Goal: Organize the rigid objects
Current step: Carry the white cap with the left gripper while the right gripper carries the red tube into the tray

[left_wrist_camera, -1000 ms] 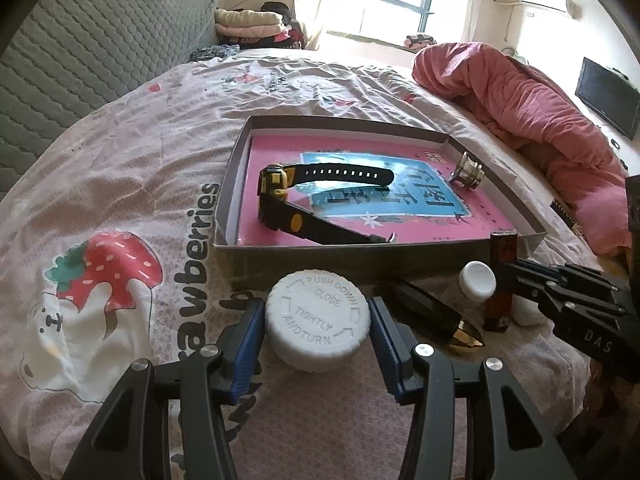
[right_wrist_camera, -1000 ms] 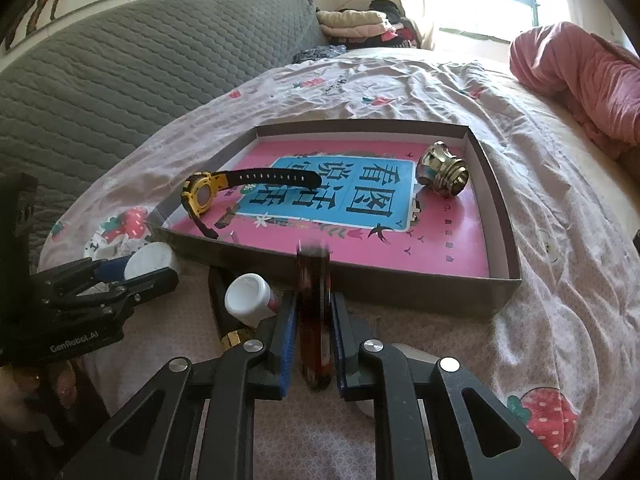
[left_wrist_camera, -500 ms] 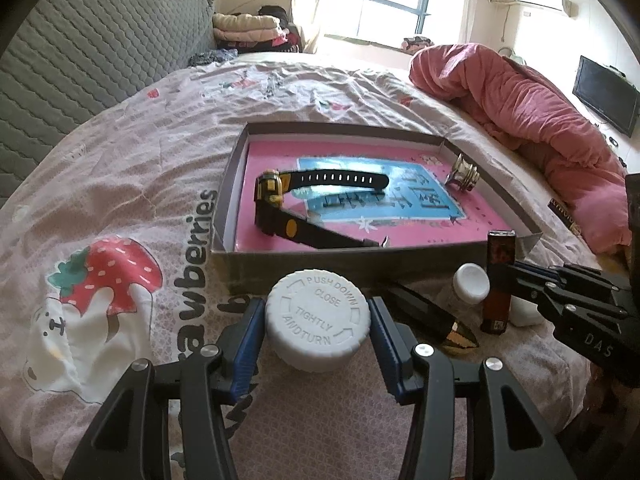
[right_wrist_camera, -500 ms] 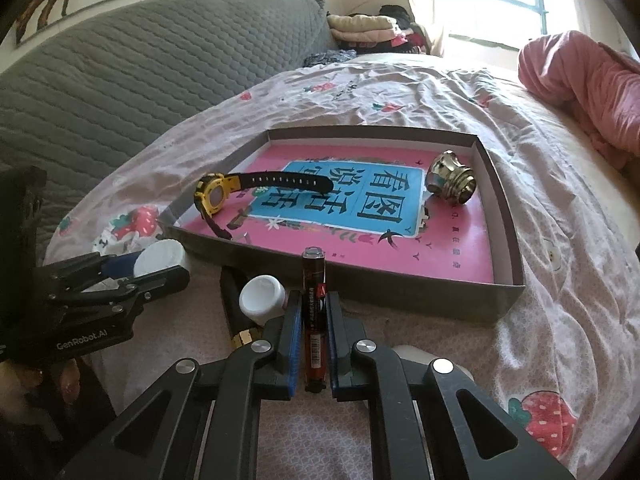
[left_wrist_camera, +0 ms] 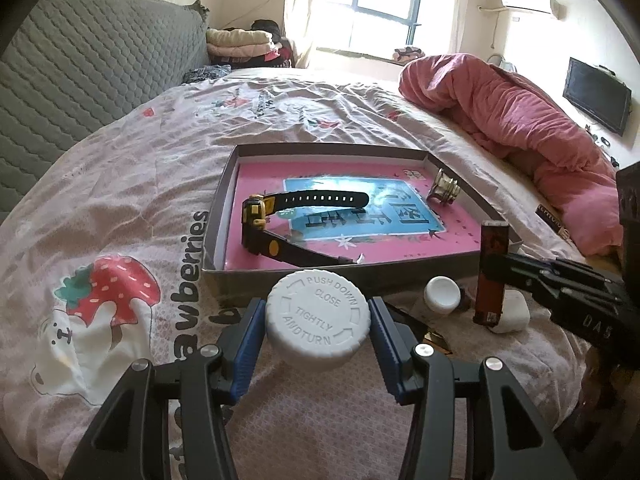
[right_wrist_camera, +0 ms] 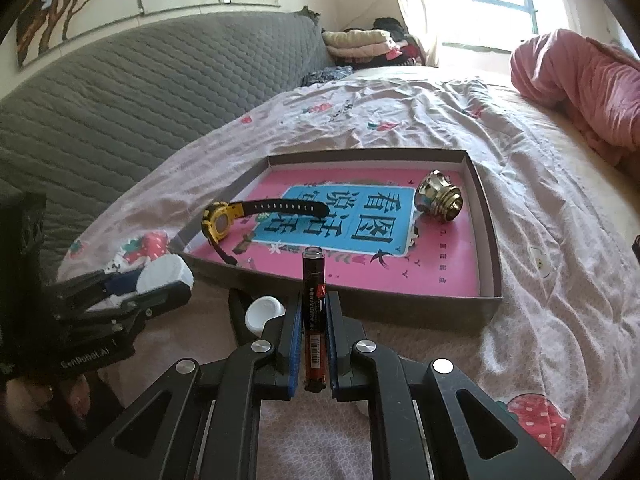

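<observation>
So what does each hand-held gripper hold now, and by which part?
Right hand-held gripper: upright battery, clamped on its lower half. Left hand-held gripper: white cap, held by its rim sides.

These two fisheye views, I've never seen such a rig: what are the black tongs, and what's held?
No robot arm: a person holds a two-finger gripper in each hand, each with its own camera. The left gripper clamps a white child-proof bottle cap; the right gripper is shut on a dark red-and-black battery, held upright. Both hang over a strawberry-print bedsheet. In the shallow grey cardboard tray lie a yellow-and-black wristwatch and a brass metal fitting.
</observation>
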Tool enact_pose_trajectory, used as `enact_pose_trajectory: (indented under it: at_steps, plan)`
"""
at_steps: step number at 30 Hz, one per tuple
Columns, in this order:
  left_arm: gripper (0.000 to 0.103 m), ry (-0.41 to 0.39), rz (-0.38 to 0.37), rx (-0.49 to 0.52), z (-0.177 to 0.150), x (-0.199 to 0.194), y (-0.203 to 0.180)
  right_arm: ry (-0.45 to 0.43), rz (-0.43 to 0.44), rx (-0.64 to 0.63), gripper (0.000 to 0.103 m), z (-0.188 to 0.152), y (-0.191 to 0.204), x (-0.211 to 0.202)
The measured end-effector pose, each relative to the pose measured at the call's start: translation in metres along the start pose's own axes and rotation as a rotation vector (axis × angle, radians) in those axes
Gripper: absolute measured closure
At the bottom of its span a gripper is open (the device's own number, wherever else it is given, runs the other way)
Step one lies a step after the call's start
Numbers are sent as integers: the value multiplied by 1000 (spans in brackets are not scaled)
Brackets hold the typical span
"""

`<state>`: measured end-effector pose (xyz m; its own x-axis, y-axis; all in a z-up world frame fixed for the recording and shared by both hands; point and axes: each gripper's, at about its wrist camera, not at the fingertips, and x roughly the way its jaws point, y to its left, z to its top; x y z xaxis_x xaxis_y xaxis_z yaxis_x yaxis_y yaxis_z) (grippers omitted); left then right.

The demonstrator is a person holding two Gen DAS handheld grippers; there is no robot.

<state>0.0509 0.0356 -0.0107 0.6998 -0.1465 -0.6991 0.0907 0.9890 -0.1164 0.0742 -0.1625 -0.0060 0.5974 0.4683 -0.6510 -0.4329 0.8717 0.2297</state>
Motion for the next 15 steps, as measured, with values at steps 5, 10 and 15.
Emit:
enact_pose_trajectory:
  at_steps: [5,10,15]
  plan:
    - [52,-14,0,-4,4,-6,-5,-32,15,32,92,4,-5,-10]
    - [52,-29,-2,-5,10,-11,-13,-64,35,48,92,9,-5,-17]
    - [52,-33,0,-14,18,-14,-17,-76,43,72,92,13,-6,-18]
